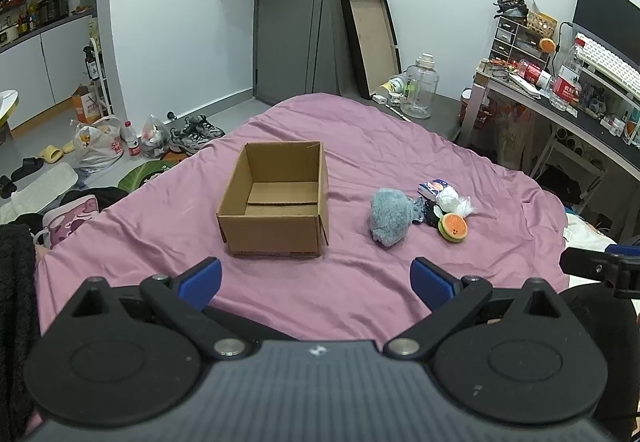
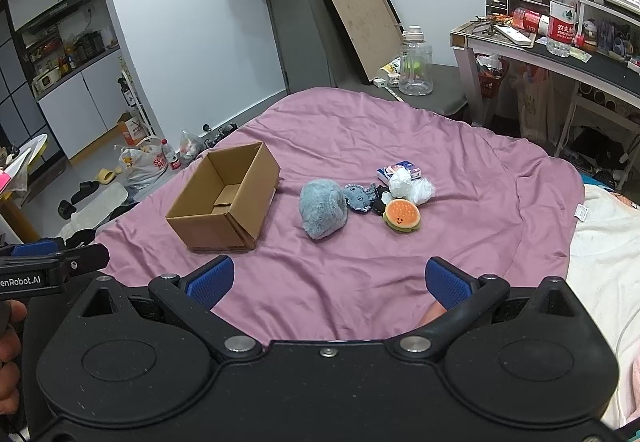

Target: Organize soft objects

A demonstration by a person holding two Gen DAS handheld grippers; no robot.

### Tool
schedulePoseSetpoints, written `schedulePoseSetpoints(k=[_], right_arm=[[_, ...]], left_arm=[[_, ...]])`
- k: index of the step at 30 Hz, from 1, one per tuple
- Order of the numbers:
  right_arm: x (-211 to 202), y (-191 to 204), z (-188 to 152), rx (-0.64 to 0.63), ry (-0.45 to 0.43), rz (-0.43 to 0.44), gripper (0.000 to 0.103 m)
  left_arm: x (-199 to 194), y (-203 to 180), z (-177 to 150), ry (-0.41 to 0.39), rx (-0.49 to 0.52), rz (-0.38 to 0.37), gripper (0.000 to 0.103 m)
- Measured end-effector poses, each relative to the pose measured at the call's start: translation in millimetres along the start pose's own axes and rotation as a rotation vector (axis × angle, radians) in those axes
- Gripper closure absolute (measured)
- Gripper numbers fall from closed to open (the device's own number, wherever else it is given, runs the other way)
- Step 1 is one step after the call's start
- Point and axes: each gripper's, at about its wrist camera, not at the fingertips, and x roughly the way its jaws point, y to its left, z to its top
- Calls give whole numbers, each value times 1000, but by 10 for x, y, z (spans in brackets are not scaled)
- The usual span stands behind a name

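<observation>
1. Soft objects: blue fuzzy plush, burger toy and small bits clustered on the purple bed, near and right of the empty cardboard box. Left wrist view: left gripper jaws wide apart, holding nothing, short of everything.
2. Right wrist view: right gripper jaws spread wide, empty, hovering short of the plush. Start stage, nothing boxed; next likely reach and grip the plush, carry to box.
</observation>
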Motion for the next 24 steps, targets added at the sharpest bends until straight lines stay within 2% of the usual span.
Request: schedulePoseSetpoints(k=[7, 11, 14, 21, 24], right_arm=[[35, -36, -10, 20, 6, 18, 0], [40, -31, -12, 6, 1, -2, 0], [77, -45, -13, 22, 12, 25, 0], [215, -54, -20, 25, 35, 22, 0], [265, -123, -7, 70, 13, 5, 0]], left_arm=[[24, -21, -3, 1, 6, -10, 3], [25, -10, 16, -7, 2, -25, 3], [54, -2, 18, -20, -5, -27, 3], [231, -37, 63, -11, -4, -30, 3], [330, -50, 82, -2, -7, -30, 3]])
